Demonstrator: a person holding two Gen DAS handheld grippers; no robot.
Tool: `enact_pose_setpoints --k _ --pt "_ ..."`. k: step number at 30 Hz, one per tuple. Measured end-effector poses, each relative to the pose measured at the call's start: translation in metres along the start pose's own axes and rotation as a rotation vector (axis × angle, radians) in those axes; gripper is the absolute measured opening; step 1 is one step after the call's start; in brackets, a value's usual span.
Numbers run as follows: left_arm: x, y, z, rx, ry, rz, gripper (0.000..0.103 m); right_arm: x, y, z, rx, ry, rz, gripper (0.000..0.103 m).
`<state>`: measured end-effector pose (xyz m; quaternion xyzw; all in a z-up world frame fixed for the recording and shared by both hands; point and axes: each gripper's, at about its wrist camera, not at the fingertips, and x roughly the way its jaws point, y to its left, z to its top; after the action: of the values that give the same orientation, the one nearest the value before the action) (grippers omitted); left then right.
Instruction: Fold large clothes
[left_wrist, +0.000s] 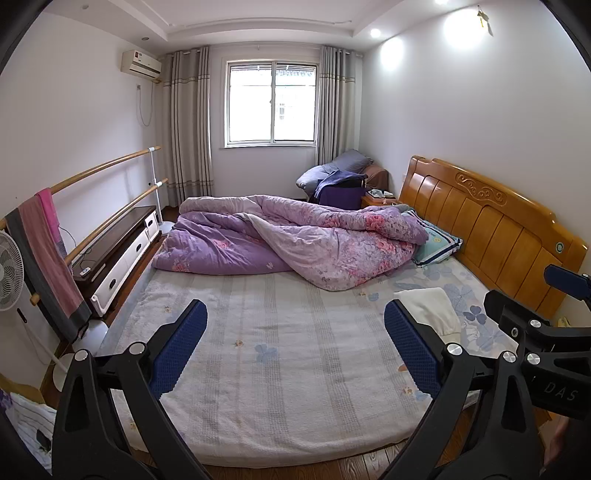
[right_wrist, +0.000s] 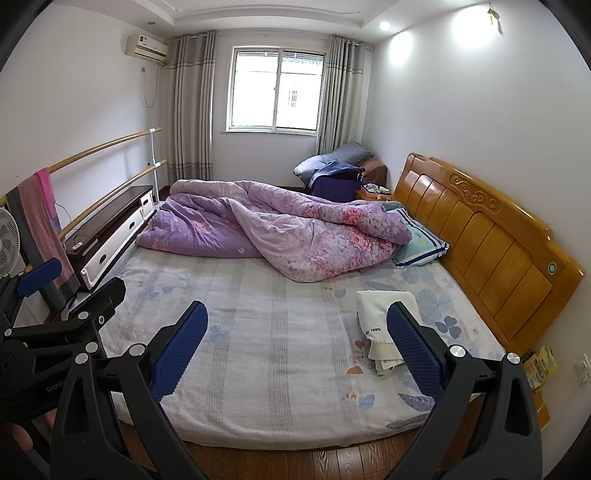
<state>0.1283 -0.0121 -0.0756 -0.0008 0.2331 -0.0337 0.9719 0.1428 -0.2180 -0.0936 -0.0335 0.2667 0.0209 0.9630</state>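
Both the left hand-held gripper (left_wrist: 295, 347) and right hand-held gripper (right_wrist: 295, 347) hang apart, empty, above the bed (right_wrist: 258, 350); the folded white garment (right_wrist: 384, 325) lies at two o'clock, likely set aside

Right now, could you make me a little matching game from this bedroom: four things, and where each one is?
Things:
1. purple quilt
2. white folded garment
3. pink towel
4. striped pillow

Places:
A. hung over the wooden rail
B. against the headboard
C. bunched on the far side of the bed
D. flat on the near side of the bed

Pairs: 1-C, 2-D, 3-A, 4-B
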Motion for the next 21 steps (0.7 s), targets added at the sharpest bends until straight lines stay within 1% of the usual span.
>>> enact_pose_setpoints --k 21 --pt "0.012 -0.001 -0.004 -0.002 0.012 -0.006 0.097 0.004 -0.002 0.000 0.003 0.011 -0.005 0.094"
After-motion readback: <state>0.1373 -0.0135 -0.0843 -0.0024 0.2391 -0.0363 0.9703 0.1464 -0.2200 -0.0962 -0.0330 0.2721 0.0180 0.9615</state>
